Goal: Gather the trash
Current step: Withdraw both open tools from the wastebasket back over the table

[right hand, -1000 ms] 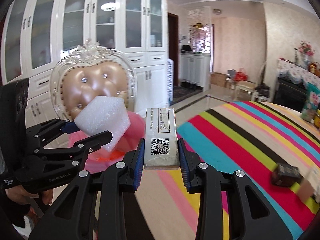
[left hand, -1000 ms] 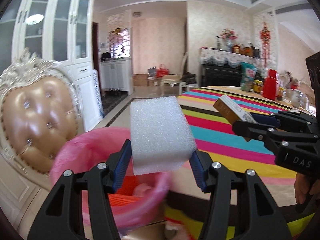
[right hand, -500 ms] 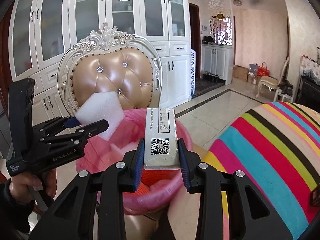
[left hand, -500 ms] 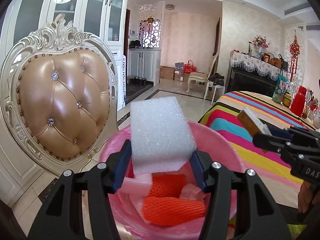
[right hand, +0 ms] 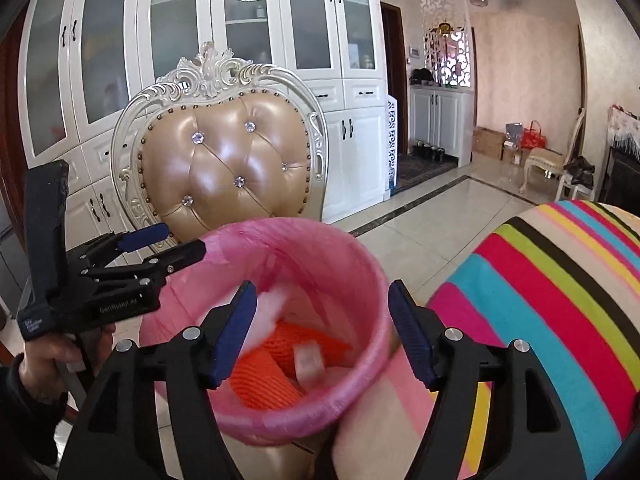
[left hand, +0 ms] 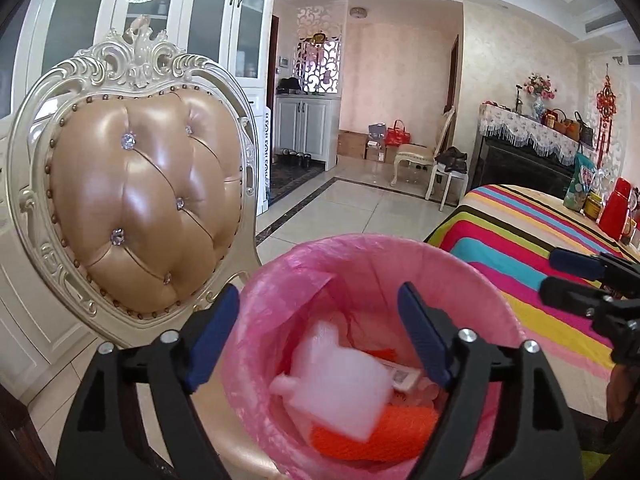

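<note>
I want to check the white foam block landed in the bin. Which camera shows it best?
The left wrist view: the white foam block lies whole in the pink-lined bin. The right wrist view shows only a blurred white patch beside a finger.

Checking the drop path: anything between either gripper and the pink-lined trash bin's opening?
Nothing visible. The left gripper and right gripper hang over the pink-lined trash bin, jaws opening with nothing between them. The white foam block and small cardboard box are inside the bin, on the orange mesh.
</note>
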